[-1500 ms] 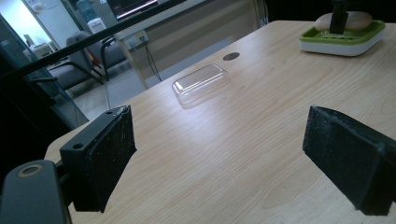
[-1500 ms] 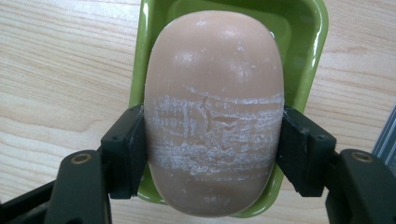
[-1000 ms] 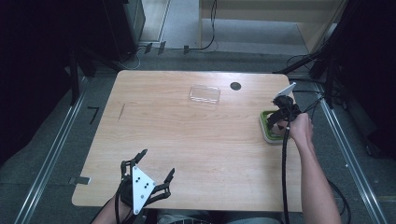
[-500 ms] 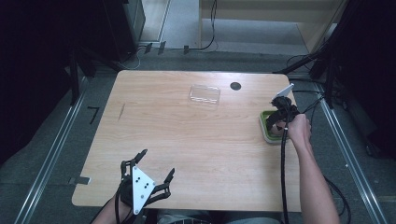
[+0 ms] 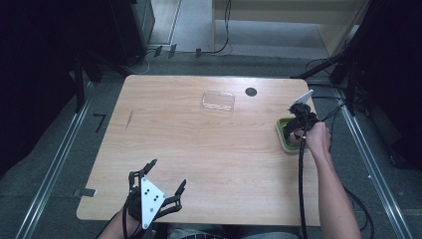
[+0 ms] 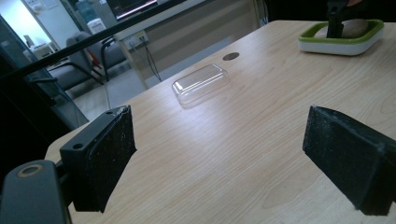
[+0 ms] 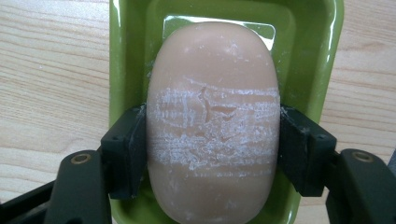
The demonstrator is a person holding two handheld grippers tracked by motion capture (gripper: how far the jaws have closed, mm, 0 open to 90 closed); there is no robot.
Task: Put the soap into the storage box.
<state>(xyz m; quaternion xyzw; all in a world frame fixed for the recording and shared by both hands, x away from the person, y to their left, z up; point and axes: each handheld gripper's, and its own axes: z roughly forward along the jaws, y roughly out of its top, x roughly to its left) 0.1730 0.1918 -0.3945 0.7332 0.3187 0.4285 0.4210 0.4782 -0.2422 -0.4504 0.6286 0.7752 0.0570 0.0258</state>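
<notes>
A pale pink bar of soap [image 7: 212,121] lies in a green soap dish [image 7: 128,42] with a white base, at the table's right edge [image 5: 284,134]. My right gripper [image 7: 212,140] points down into the dish, its two black pads pressed on the bar's long sides. In the high view that gripper [image 5: 300,122] covers the dish. In the left gripper view the dish [image 6: 343,39] shows far off at the upper right. My left gripper [image 5: 157,185] hovers near the table's front left corner, its jaws wide apart with nothing between them [image 6: 233,158]. A clear plastic lid [image 5: 218,100] rests at the back middle.
A small dark round hole [image 5: 251,91] sits in the tabletop near the lid. The right gripper's black cable [image 5: 300,184] trails along the forearm to the front edge. The wooden table [image 5: 199,144] has dark floor and metal rails on both sides.
</notes>
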